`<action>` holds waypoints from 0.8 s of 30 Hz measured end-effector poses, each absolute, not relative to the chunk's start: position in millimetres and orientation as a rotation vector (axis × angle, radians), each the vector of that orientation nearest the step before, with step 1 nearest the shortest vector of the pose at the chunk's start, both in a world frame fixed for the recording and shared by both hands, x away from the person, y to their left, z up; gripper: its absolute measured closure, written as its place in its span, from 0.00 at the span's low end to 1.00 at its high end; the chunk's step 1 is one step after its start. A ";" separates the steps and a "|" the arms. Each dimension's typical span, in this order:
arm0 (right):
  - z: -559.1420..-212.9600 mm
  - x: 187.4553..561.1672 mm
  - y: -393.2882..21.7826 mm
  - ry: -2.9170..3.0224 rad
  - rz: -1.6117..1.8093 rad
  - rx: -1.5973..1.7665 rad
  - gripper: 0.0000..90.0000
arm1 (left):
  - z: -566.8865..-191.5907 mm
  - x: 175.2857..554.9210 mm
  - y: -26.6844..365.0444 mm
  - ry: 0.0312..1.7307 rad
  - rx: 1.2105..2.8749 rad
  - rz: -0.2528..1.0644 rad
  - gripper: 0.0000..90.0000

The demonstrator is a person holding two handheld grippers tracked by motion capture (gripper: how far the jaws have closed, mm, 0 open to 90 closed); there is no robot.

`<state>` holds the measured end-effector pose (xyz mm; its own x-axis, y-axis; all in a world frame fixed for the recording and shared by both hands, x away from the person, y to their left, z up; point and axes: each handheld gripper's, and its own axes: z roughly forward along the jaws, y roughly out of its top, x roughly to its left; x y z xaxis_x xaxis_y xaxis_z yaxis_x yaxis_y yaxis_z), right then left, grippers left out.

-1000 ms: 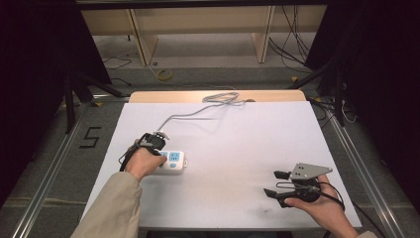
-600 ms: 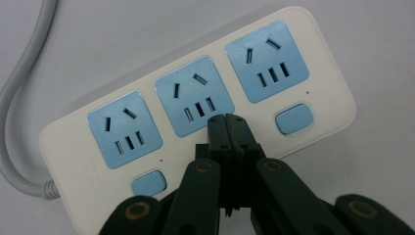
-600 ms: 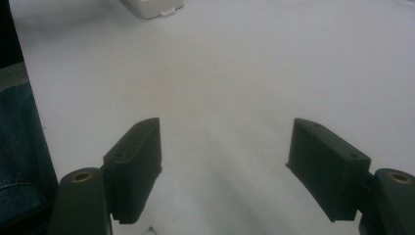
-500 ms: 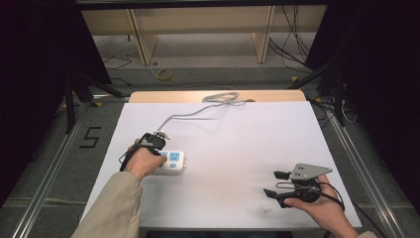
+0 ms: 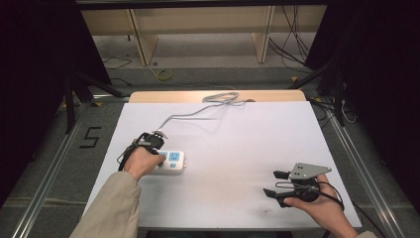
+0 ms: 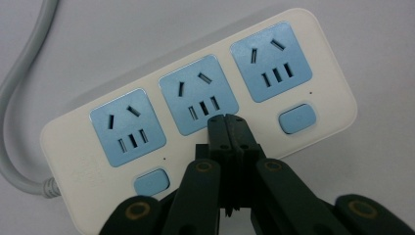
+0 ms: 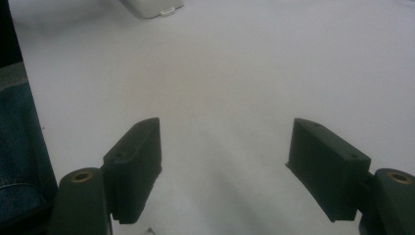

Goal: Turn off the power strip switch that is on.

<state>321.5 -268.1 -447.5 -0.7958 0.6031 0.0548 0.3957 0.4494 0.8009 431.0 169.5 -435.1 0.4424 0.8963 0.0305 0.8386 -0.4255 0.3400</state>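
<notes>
Left gripper view: power strip's point(image 6: 195, 117) three sockets

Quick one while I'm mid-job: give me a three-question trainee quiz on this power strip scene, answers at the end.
1. True or false: the left tool has its jaws closed together above the power strip.
2. How many blue socket faces does the power strip carry?
A. two
B. three
C. four
3. In the right gripper view, what lies between the jaws of the right tool?

Key:
1. True. The tips meet at the lower edge of the middle socket face.
2. B.
3. Nothing but the bare white table surface; the jaws stand wide apart.
</notes>
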 end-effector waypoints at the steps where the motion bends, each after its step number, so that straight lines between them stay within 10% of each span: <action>1: -447.5 321.4 -268.2 2.464 1.265 0.865 0.32 | -435.2 431.2 169.2 1.498 2.424 0.298 1.00; 24: -447.6 320.3 -268.1 2.464 1.266 0.863 0.32 | -437.3 429.4 163.9 1.497 2.463 0.351 1.00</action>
